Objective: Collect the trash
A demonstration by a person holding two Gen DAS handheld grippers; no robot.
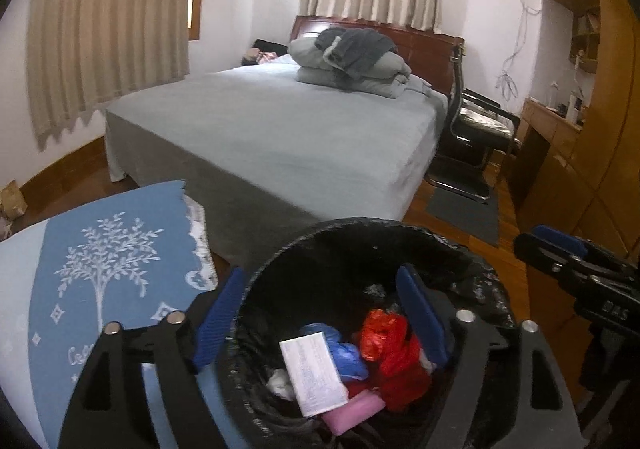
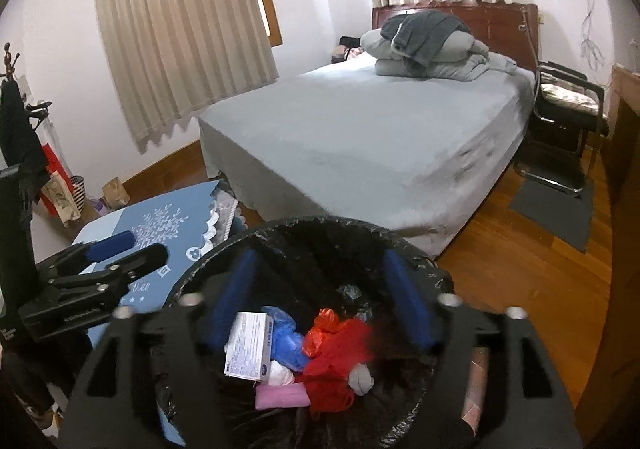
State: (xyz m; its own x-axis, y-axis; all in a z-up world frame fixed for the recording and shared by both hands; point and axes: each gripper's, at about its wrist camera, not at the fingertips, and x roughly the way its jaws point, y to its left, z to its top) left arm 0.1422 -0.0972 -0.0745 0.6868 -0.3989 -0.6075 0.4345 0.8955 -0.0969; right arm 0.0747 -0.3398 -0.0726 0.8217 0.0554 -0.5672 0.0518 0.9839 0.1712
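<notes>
A trash bin lined with a black bag (image 1: 280, 261) (image 2: 224, 249) sits right under both grippers. It holds a white box (image 1: 314, 377) (image 2: 248, 353), a crumpled red bag (image 1: 394, 353) (image 2: 340, 353), a blue bag (image 1: 344, 349) (image 2: 286, 341) and a pink item (image 1: 352, 411) (image 2: 282, 395). My left gripper (image 1: 324, 313) is open, its left finger outside the rim and its right finger inside. My right gripper (image 2: 324, 301) is open above the bin and holds nothing. Each gripper shows at the edge of the other's view.
A blue cloth with a white tree pattern (image 1: 100, 269) (image 2: 172, 221) covers a surface left of the bin. A grey bed (image 1: 280, 137) (image 2: 380, 129) stands behind. A black chair (image 1: 476, 129) (image 2: 568, 109) and a dark mat (image 1: 464, 209) are at the right on the wooden floor.
</notes>
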